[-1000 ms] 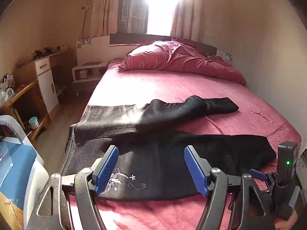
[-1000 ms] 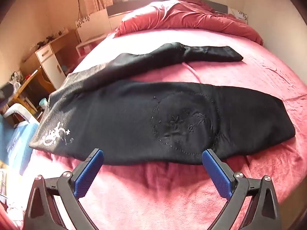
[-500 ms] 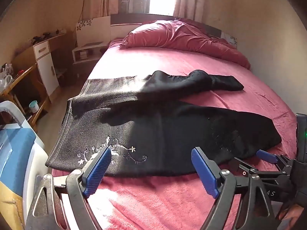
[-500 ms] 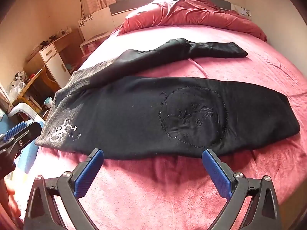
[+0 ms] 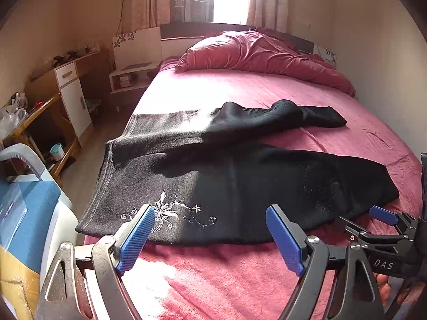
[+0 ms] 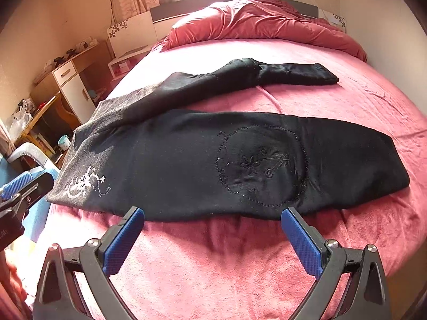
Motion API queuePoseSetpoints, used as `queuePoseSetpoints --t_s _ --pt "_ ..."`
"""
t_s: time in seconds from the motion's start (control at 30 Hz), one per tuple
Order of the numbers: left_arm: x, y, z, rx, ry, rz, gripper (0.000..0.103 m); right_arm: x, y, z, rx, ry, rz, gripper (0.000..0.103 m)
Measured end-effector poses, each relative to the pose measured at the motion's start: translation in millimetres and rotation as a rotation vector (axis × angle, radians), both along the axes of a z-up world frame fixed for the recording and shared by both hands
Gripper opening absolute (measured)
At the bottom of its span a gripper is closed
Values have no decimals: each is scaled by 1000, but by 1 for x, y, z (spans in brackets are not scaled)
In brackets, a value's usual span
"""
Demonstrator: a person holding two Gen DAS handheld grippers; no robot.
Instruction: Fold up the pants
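Black pants (image 5: pixel 234 178) lie spread flat across the pink bed, waistband at the left edge, two legs running right. The near leg (image 6: pixel 240 160) has a stitched flower circle; white embroidery sits near the waist. The far leg (image 6: pixel 240 77) is apart from it, slightly rumpled. My left gripper (image 5: pixel 210 234) is open and empty, just short of the pants' near edge by the embroidery. My right gripper (image 6: pixel 212 236) is open and empty, just short of the near leg's edge. The right gripper also shows in the left wrist view (image 5: pixel 381 226).
A crumpled red duvet (image 5: pixel 267 53) lies at the head of the bed. A wall runs along the bed's right side. A desk and white cabinet (image 5: pixel 72 96) stand left of the bed, with a blue and white object (image 5: pixel 24 213) near the bed's left corner.
Both grippers have drawn back slightly toward the near bed edge, so more pink blanket shows in front of the pants. The pants have not moved. Both stay open.
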State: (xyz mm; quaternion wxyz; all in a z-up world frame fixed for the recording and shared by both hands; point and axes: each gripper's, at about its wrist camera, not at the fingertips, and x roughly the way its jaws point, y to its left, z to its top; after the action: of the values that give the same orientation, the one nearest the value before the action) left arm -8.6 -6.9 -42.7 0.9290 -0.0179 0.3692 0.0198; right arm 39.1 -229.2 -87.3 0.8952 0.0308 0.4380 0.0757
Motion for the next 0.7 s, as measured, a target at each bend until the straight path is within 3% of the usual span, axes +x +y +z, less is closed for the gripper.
queuePoseSetpoints --t_s 0.3,0.7 --pt "-8 -8 18 21 -61 -17 87 -1 -6 -4 -4 12 -14 103" --pt "-10 -13 17 34 -57 -23 87 -2 -7 -8 2 17 -21 103"
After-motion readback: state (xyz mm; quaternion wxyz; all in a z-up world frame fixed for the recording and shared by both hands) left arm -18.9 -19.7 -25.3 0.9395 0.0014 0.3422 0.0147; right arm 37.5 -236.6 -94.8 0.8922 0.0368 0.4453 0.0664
